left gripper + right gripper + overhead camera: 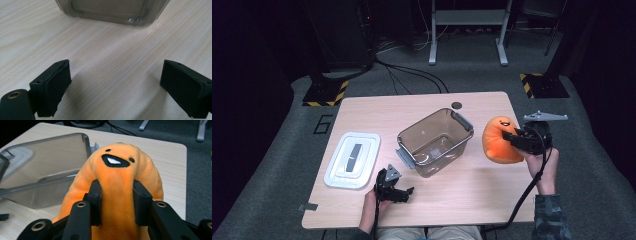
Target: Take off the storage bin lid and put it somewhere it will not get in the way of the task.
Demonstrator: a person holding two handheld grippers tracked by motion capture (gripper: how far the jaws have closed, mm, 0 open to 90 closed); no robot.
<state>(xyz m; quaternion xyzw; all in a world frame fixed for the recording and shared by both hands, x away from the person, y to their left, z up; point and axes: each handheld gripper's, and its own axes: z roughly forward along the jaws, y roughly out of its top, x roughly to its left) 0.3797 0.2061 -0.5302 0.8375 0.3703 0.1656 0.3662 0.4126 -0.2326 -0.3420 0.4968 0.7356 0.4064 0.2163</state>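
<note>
The orange plush toy (498, 142) is sitting at about three o'clock on the wooden table (462, 190), near its right edge and just right of the clear plastic bin (434, 141). The right gripper (517, 138) is clamping it: in the right gripper view both black pads are pressing into a fold of the toy's soft body (117, 195) below its stitched face, the fabric bulging between them. The hand carrying that gripper is reaching in from four o'clock.

The bin is standing open at the table's centre, set at a slant, with nothing visible inside it. Its white lid (352, 159) is lying flat at nine o'clock, well apart from the bin.

The left gripper (399, 192) is resting low over the near edge at about seven o'clock, between the lid and the bin. In the left gripper view its jaws are standing wide apart over bare wood, gripping nothing, with the bin's near wall (110, 12) ahead at twelve o'clock.
</note>
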